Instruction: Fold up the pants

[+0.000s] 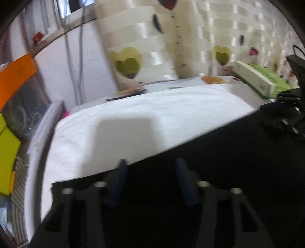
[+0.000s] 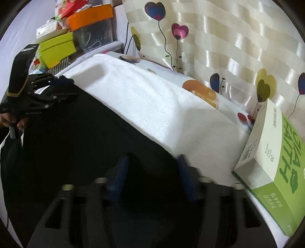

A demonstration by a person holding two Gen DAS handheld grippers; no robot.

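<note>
Standing at far left, off the work surface: orange-lidded bin (image 2: pixel 89 17) and yellow-green boxes (image 2: pixel 57 47), stacked, well apart from the work.

Left gripper (image 1: pixel 152 171): released, fingers spread, poised over the left end of the pants' far edge. Nothing visibly pinched. Held by a hand (image 2: pixel 21 122) at the near left.

Pants (image 2: pixel 76 143): black, lying flat on the white towel (image 2: pixel 143 99) and covering its near part. Far edge running as a clean line from left to right across the towel. No lifted or bunched cloth visible.

Right gripper (image 2: pixel 152 166): likewise released, fingers apart, over the right end of the same edge, cloth underneath.

Green carton (image 2: pixel 276 171): at far right, resting on the towel's right margin, near the right gripper.

Step in hand, by judgement: between folds, both claws placed at the far edge and ready to take hold.

Next move calls for: closing both claws on that edge together, lifting evenly and keeping the line straight. Also staying clear of the carton on the right.
</note>
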